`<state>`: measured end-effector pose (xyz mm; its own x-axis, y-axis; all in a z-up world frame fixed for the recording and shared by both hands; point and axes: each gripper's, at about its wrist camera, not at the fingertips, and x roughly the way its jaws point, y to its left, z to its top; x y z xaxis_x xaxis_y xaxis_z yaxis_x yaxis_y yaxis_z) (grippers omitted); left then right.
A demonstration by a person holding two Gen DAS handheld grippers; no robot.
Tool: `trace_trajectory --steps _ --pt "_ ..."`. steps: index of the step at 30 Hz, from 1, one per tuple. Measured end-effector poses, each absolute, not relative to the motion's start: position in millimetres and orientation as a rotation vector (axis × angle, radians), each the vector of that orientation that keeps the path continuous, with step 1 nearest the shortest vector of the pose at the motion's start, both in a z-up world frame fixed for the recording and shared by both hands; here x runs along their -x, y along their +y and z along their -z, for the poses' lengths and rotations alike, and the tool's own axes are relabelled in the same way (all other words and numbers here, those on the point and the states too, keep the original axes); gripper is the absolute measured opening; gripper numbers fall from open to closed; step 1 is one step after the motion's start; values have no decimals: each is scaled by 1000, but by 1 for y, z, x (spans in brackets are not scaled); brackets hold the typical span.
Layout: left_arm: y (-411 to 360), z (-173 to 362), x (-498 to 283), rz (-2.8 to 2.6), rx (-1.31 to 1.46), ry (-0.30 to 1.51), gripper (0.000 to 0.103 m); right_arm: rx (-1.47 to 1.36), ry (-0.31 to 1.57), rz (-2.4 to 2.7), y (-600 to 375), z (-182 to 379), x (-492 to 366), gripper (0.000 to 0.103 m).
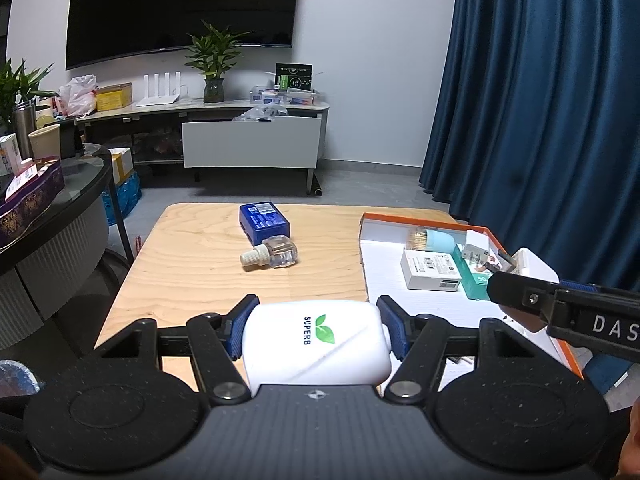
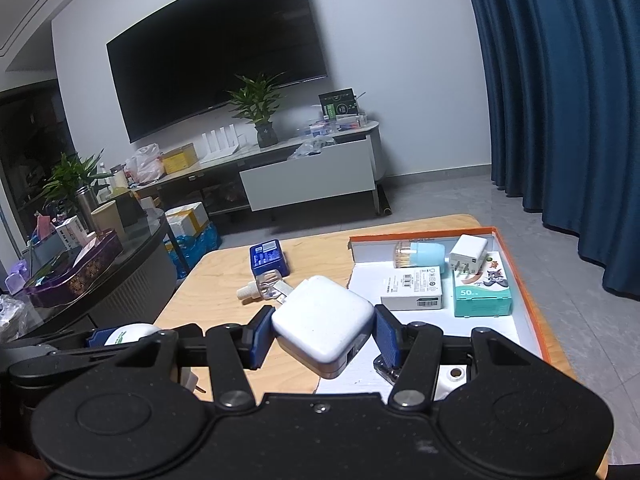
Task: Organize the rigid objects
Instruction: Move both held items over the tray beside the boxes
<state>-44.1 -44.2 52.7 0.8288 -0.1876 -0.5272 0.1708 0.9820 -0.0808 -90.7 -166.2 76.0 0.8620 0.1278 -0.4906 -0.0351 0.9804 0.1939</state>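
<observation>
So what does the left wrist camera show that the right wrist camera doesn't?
Only the left wrist view shows the left gripper head-on, clamping the white SUPERB bottle with its label readable.

Only the right wrist view shows the right gripper pinching the white charger between its blue pads, and the cartoon print on the teal box.

Both show the blue box, the clear small bottle and the orange-rimmed tray.

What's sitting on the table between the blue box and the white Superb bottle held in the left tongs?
A small clear bottle with a beige cap lies on its side there, just in front of the blue box; beyond that, bare wood up to the white bottle. Left wrist view.
</observation>
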Motion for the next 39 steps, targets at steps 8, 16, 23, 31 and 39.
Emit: trace_trajectory --steps 8,16,23,31,39 --pt "-50 -53 43 207 29 564 65 -187 521 -72 -170 -77 91 64" --pt "-56 -53 41 224 25 565 65 -190 517 -54 -176 -77 90 64" --pt "-64 -53 35 240 21 570 65 -197 518 -38 -183 -76 88 64" --pt "-74 -52 30 262 13 578 65 -200 524 -14 -191 -75 84 64" --pt "-84 -55 24 283 11 586 65 -207 528 10 -202 -76 81 64"
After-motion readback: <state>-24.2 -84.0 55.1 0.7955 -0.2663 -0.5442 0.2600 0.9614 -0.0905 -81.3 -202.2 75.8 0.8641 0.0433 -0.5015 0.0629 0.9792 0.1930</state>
